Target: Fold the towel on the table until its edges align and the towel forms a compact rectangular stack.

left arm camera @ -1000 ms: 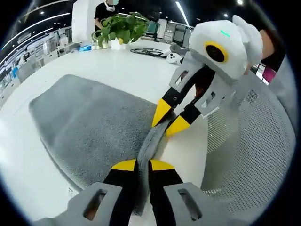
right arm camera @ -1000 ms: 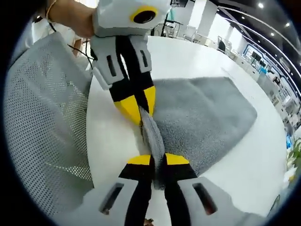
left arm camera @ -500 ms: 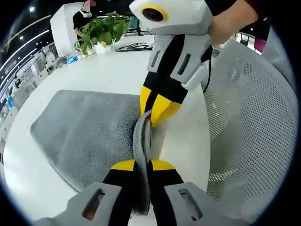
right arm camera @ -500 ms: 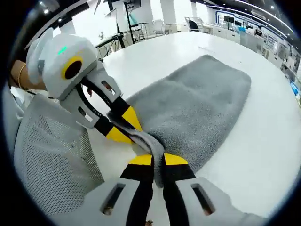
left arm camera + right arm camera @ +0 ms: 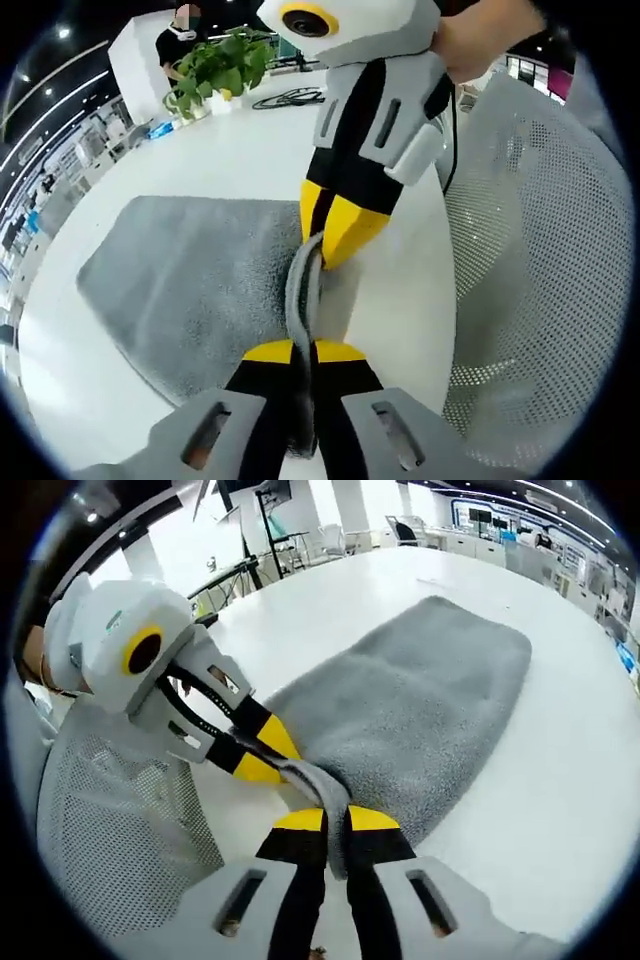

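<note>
1. Left gripper view: the grey towel (image 5: 190, 285) lies mostly flat on the white table (image 5: 250, 150), its near edge lifted at the table's near edge, beside the mesh chair (image 5: 540, 260).
2. The left gripper (image 5: 304, 352) has its fingers clenched on that raised edge — the right gripper (image 5: 338, 232) pinches the same edge just beyond it.
3. Right gripper view: the right gripper (image 5: 336, 820) grips the bunched edge, the left gripper (image 5: 262, 755) close alongside.
4. Judged progress: early — edge gathered, no fold laid over yet, and squaring into a stack remains.
5. A potted plant (image 5: 215, 65) stands at the far edge.
</note>
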Motion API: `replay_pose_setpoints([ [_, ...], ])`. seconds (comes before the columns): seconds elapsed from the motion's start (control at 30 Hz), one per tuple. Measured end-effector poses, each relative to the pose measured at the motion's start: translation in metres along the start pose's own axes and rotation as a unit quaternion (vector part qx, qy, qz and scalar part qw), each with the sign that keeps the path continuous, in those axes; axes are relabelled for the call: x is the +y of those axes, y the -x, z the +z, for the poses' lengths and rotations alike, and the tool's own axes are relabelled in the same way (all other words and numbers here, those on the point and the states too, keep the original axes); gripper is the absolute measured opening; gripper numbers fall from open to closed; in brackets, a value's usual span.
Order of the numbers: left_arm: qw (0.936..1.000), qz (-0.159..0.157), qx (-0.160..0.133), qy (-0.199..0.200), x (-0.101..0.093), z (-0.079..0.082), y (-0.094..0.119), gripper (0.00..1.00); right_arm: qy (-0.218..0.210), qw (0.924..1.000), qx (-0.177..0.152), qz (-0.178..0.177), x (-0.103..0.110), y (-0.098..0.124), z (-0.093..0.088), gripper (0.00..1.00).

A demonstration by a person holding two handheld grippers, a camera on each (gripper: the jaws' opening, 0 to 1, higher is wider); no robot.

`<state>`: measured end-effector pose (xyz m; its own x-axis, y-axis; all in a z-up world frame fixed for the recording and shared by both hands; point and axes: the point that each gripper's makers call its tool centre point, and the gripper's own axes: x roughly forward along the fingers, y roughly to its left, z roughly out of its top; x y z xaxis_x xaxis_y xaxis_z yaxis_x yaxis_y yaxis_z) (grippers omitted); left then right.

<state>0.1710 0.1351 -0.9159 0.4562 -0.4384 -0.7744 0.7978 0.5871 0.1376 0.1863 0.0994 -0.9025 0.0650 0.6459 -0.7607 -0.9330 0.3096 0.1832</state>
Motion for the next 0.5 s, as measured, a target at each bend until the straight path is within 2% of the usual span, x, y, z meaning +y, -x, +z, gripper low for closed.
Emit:
replay_pose_setpoints([
  [0.3,0.9998,-0.018,-0.002,0.003,0.002,0.012,0.015,0.05,0.011,0.9998,-0.01,0.013,0.002,0.013,0.008,0.04],
  [0.5,0.9994,-0.033,-0.001,-0.011,-0.002,0.019,0.031,0.05,0.016,0.9994,-0.02,0.022,0.014,0.025,0.015,0.04],
])
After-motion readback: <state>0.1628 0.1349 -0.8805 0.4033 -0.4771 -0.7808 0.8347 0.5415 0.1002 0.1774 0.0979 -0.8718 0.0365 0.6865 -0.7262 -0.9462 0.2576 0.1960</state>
